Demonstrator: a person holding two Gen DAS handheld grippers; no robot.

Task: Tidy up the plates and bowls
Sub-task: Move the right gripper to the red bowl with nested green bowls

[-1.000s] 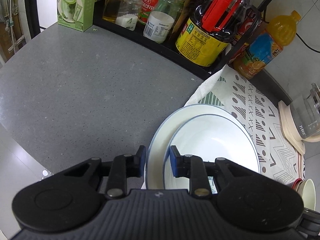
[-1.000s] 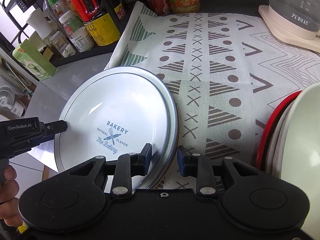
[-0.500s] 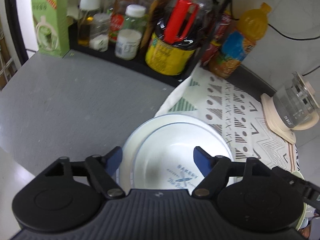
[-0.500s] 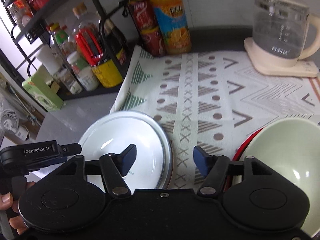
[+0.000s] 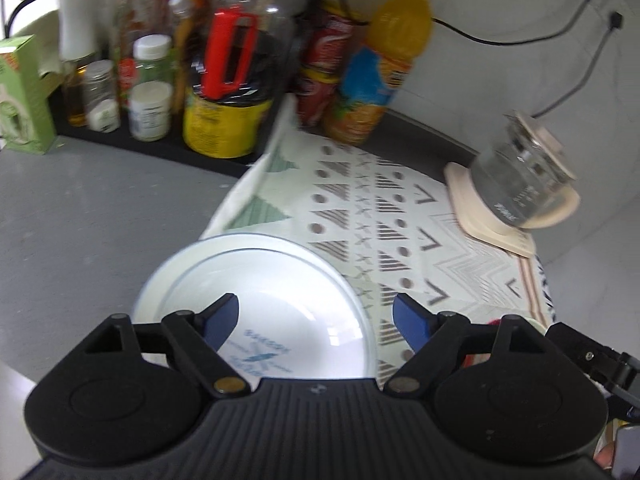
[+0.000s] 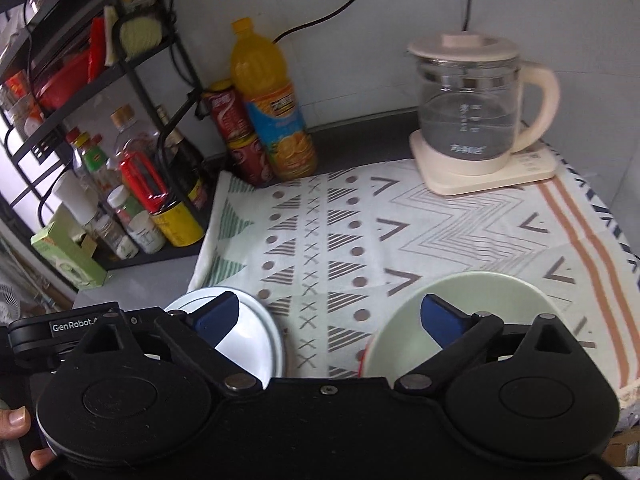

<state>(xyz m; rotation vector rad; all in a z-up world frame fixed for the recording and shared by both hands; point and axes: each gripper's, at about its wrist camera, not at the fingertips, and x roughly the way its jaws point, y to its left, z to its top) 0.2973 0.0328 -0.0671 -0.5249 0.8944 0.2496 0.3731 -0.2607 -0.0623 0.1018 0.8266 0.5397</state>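
A: Where are the plates?

B: Two white plates (image 5: pixel 256 280) sit stacked at the left edge of the patterned cloth (image 5: pixel 400 216), partly over the grey counter (image 5: pixel 80 220). The upper one has blue print in its well and holds nothing else.

A: And the bowls?

B: A pale green bowl (image 6: pixel 460 300) lies on the cloth to the right of the plates, apart from them. It is empty and sits on something with a red rim; I cannot tell what that is.

A: The grippers?

B: The left gripper (image 5: pixel 316 314) hangs above the plates. Its jaws have just been opening and now stand spread, with nothing pinched between them. The right gripper (image 6: pixel 330 316) is above the gap between plates and bowl. Its jaws have also just been opening and are spread wide, gripping nothing.

A: Other containers?

B: A glass kettle (image 6: pixel 468 120) with a cream lid stands on its base at the far side of the cloth; whether there is water in it I cannot tell. An orange juice bottle (image 6: pixel 272 104), nearly full, stands by red cans (image 6: pixel 236 136). The black rack (image 6: pixel 132 80) holds jars and sauce bottles, among them a big dark jug with a red handle (image 5: pixel 230 76).
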